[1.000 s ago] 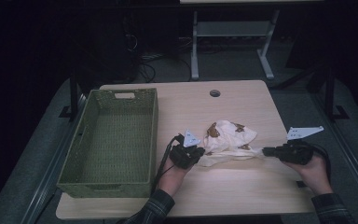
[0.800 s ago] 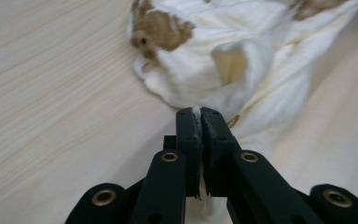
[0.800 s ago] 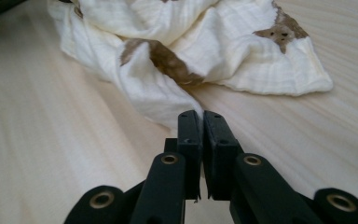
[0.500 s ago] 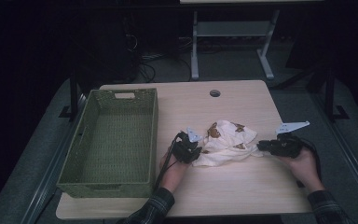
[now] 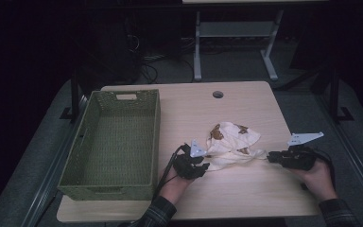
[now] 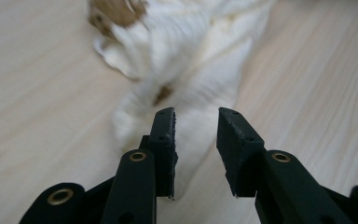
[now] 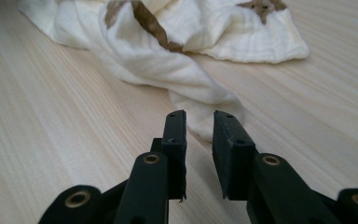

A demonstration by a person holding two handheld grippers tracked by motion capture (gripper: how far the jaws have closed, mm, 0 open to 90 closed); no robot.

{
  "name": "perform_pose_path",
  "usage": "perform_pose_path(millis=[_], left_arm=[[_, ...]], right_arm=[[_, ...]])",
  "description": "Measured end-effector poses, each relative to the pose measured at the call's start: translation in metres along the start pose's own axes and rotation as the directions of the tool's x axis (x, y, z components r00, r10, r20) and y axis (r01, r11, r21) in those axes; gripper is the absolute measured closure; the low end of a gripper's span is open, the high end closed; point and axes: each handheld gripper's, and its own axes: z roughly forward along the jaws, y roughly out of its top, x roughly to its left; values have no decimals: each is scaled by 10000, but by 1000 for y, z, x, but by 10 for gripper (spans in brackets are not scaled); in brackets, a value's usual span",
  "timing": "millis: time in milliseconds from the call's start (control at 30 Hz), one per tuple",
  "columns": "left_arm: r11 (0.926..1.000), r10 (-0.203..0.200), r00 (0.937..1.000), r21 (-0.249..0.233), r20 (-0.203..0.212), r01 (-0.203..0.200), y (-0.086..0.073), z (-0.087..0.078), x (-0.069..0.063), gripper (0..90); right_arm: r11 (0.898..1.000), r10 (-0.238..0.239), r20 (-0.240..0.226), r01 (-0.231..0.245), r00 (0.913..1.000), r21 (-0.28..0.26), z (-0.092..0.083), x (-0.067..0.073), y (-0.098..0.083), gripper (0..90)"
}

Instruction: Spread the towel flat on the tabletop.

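My green basket (image 5: 113,142) by the desk's left edge has nothing in it. The cloth (image 5: 231,144) lies near the front edge, stretched left to right. My left tongs (image 6: 196,135) and right tongs (image 7: 199,135) have just been opening, let go, cloth ends just ahead.

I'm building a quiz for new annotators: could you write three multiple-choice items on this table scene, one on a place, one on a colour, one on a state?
1. Where does the cloth lie?
A. in the basket
B. on the table, between the two grippers
C. on the floor

2. What colour is the basket?
A. green
B. red
C. white

3. How does the left gripper stand?
A. clamped on the basket rim
B. jaws apart, the cloth's end just ahead of them
C. lifted high with the cloth hanging from it

Answers: 1 B, it rests on the table right of the basket; 2 A, woven green walls; 3 B, a gap shows between the pads.
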Motion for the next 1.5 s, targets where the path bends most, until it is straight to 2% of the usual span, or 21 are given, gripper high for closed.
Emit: perform_pose_path(millis=[133,300,333,433,533,600,700,833,967,1067,1200,1367,1500], left_arm=[[9983,193,9998,543,9,-193,-3,12,1,648],[9967,160,9998,793,129,-169,-7,19,6,612],[9959,224,9997,878,42,-227,-7,21,7,622],[9949,319,9995,961,-54,-312,-6,23,9,708],[9938,402,9991,1045,-167,-383,-4,24,11,801],[9943,266,9996,1037,-84,-256,-4,24,12,849],[9961,-47,9998,884,178,31,-4,22,13,863],[9984,-232,9994,529,262,218,-3,11,13,863],[9994,-214,9992,261,334,205,-2,-1,7,864],[9998,-172,9992,108,354,168,-1,-6,2,864],[9999,-148,9992,51,364,146,-4,-11,-2,866],[9985,-500,9978,-184,444,509,-8,-20,-2,868],[9988,-496,9977,35,462,495,-13,-23,-7,869]], right_arm=[[9997,-184,34,183,9998,157,9,1,5,717],[9992,-177,-53,178,9998,344,18,-1,7,705],[9992,-72,-22,73,10000,391,19,0,8,711],[9987,-240,87,235,9997,456,22,-2,9,775],[9983,-243,221,231,9995,529,21,-2,8,874],[9983,-249,201,238,9995,538,21,-4,7,896],[9978,-272,149,263,9995,605,20,-3,8,900],[9987,-298,-71,301,9995,401,10,-2,5,900],[9995,-232,-146,235,9996,188,-3,5,1,900],[9992,-389,-248,391,9989,60,-10,9,-3,900],[9996,-278,-325,278,9991,-19,-23,13,-16,900],[9999,-64,-214,61,9998,-113,-37,11,-31,900],[9997,159,-218,-163,9996,-178,-45,13,-38,900]])
